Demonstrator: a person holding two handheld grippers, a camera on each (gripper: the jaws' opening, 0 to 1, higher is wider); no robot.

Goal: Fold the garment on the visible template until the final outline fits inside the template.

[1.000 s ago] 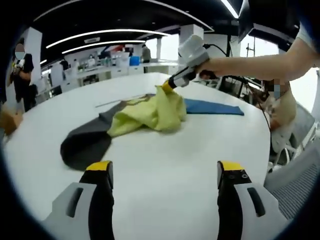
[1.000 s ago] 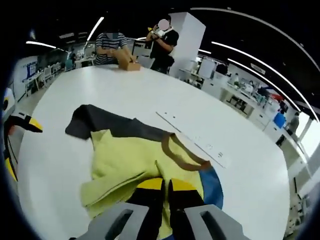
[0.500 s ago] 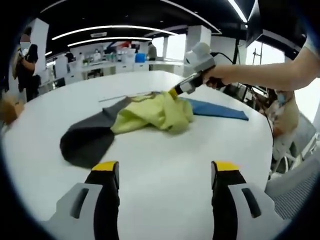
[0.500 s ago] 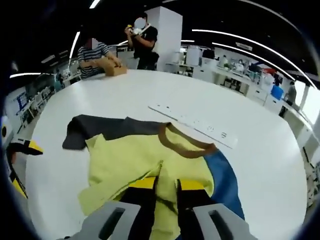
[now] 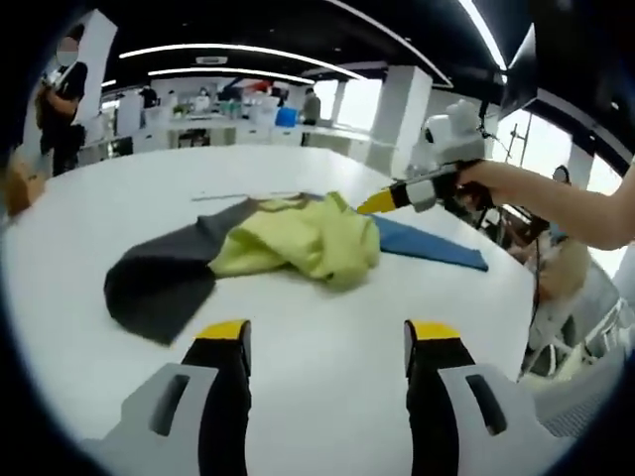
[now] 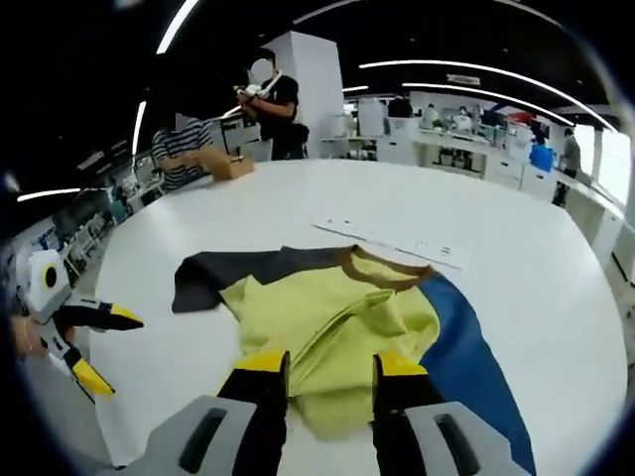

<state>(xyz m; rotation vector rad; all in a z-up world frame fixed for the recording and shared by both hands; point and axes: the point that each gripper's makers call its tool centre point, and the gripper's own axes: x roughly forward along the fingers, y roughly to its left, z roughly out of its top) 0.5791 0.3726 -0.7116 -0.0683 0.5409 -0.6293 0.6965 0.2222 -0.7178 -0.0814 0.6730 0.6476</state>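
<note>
on the white round table (image 5: 327,347) lies the garment (image 5: 298,238), a colour-blocked top bunched into a loose heap: its yellow middle is crumpled on itself, a dark grey part (image 5: 159,288) spreads flat toward the left gripper view's near left, and a blue part (image 5: 427,246) lies flat on the far right. from the right gripper view the same garment (image 6: 337,307) shows a brown neckband (image 6: 382,273) at its far edge, with the blue panel (image 6: 476,347) running down the right and the grey part (image 6: 233,270) off to the left. just beyond the neckband a thin pale strip (image 6: 392,236) lies flat on the table.

the left gripper (image 5: 322,332) hovers over bare table short of the cloth, its 2 yellow-tipped jaws spread wide with nothing between them. the right gripper (image 6: 322,362) sits at the near edge of the yellow fabric, jaws parted (a clear gap shows between the tips) and not pinching the cloth. in the left gripper view the right gripper (image 5: 382,201) is held by a hand (image 5: 481,183) just beside the heap's right side, its yellow tip clear of the fabric.

beyond the table, 2 people (image 6: 223,129) are at its far edge near a small brown box (image 6: 230,167).
</note>
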